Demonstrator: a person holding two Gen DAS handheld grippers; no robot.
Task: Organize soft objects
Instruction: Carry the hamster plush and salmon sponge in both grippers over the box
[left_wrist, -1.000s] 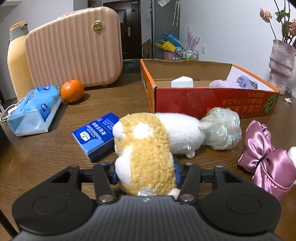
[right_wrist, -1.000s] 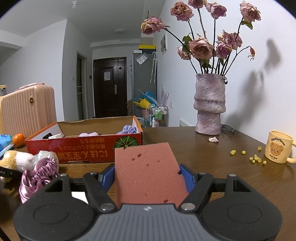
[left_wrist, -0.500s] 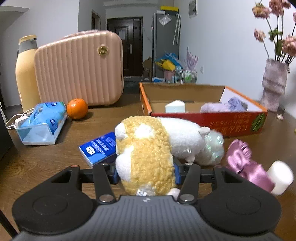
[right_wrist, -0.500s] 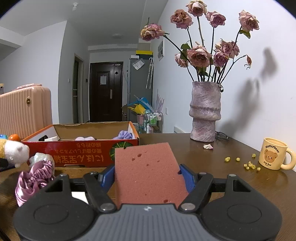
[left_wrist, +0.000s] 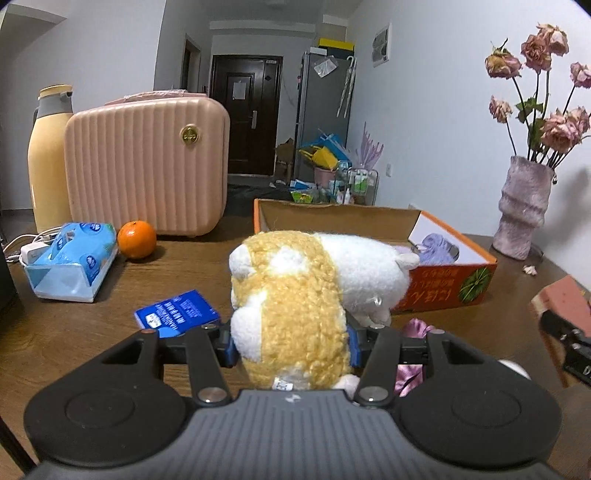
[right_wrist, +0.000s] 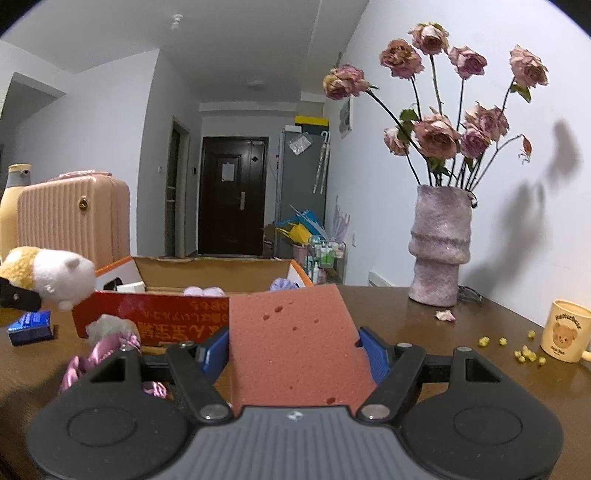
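Midway, I'd judge: box (left_wrist: 443, 291) already holds purple soft bits, more left out. Left tool (left_wrist: 291, 341) clenched on plush toy (left_wrist: 295, 295), yellow-white, fuzzy, lifted off the surface (left_wrist: 92, 332), box at 1 o'clock. Right tool (right_wrist: 295, 350) clamped on pink sponge (right_wrist: 295, 339), porous, flat, box at 11 o'clock. Pink satin scrunchie (right_wrist: 96, 354) and pale mesh puff (right_wrist: 110, 326) still lie outside.
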